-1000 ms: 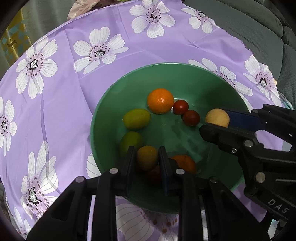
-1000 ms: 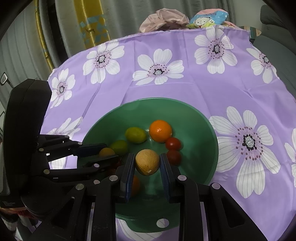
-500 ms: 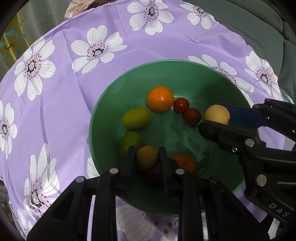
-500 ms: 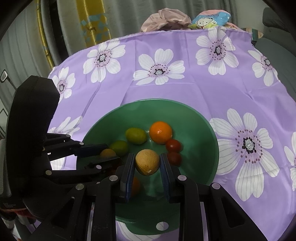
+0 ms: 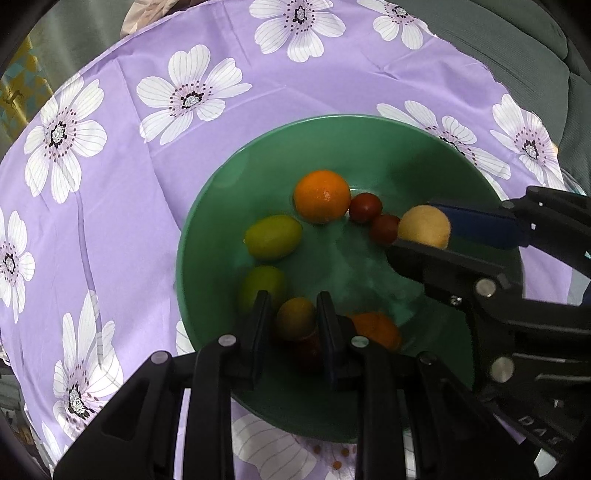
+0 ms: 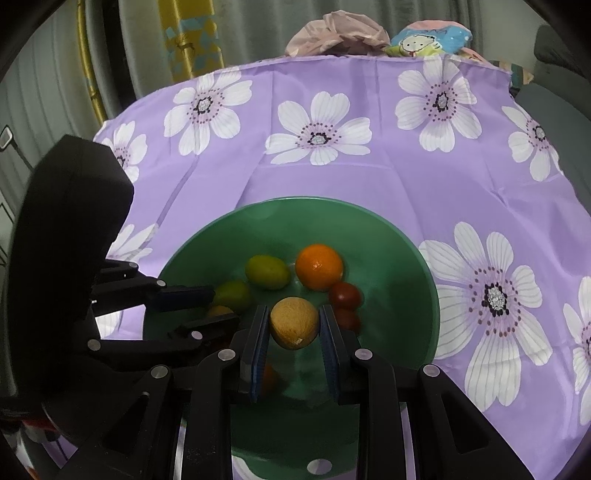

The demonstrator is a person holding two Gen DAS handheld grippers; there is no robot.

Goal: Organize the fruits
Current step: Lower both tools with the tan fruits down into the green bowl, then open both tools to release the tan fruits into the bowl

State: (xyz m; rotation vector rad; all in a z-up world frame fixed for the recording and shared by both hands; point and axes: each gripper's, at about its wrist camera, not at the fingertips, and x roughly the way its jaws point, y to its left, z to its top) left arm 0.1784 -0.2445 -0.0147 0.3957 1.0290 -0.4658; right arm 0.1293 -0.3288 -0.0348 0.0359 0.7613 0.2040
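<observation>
Green bowl [image 5: 221, 236] on a purple cloth [image 5: 122, 206] printed with white flowers, both grippers reaching in over its near rim

Left gripper [image 5: 295, 314] at the near left of the bowl, fingers clamped on a small yellow-orange fruit [image 5: 295, 318]; pads pressed against both its sides. Just below that fruit, a dark red one [image 5: 309, 345], partly hidden between the fingers. Right of the grip, an orange fruit [image 5: 376, 328] lying on the bowl floor, close to the right finger

Right gripper [image 6: 293, 325] closed on a pale tan round fruit [image 6: 294, 323], blue pads tight on either side, the fruit held above the bowl floor, near the middle as seen from the right wrist. From the left wrist view, same fruit at the right side of the bowl, just beside the nearer tomato

Loose in the bowl: a big orange [image 5: 322, 196] toward the far middle; two tomatoes [image 5: 365, 208] [image 5: 385, 229] right of it, touching each other, the farther one against the orange; a lime [image 5: 273, 236] left of the orange, slightly apart from it; a second lime [image 5: 263, 287] nearer, just beside the left gripper's left finger

Far beyond the cloth edge, a pink bundle [image 6: 336, 35] and a cartoon-print item [image 6: 428, 37]. Grey sofa [image 5: 517, 48] at the far right. Yellow patterned curtain [image 6: 190, 40] at the far left
</observation>
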